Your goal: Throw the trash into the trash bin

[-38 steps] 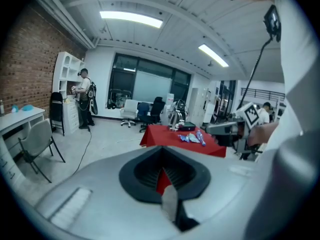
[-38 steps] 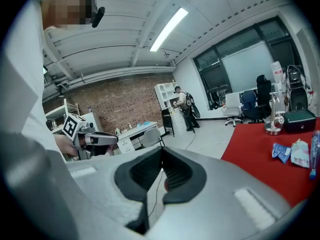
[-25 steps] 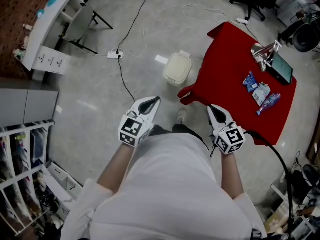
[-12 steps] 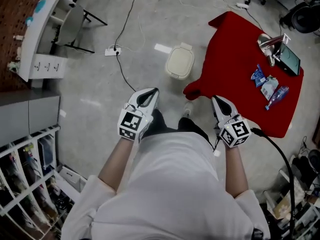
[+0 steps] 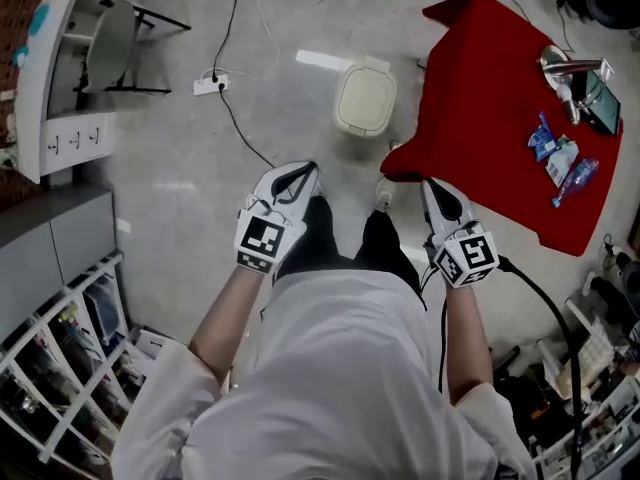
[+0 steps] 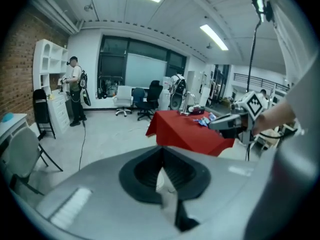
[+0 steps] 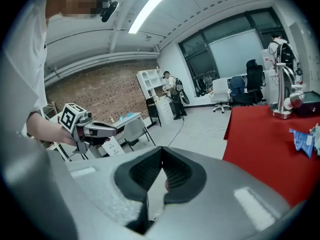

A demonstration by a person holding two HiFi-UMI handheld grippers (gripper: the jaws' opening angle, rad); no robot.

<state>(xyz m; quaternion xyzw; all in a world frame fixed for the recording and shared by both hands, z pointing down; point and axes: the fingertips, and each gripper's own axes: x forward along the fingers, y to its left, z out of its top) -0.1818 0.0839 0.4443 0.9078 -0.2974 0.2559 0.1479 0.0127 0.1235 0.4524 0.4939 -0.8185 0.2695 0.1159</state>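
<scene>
Left gripper [image 5: 305, 171] and right gripper [image 5: 432, 186] low at my waist, both clenched, nothing between the jaws.
Both point forward and down over my legs. Trash bin [image 5: 365, 98] stands ahead between them on the floor [image 5: 190, 158], just beside the red table [image 5: 480, 88]. Trash wrappers [image 5: 560, 158] lie on the table's right side, well apart from both. Right tip is near the cloth's hanging corner. I see open floor to the left.

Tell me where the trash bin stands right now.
In the head view the trash bin stands on the floor at upper centre, just left of the red table.
</scene>
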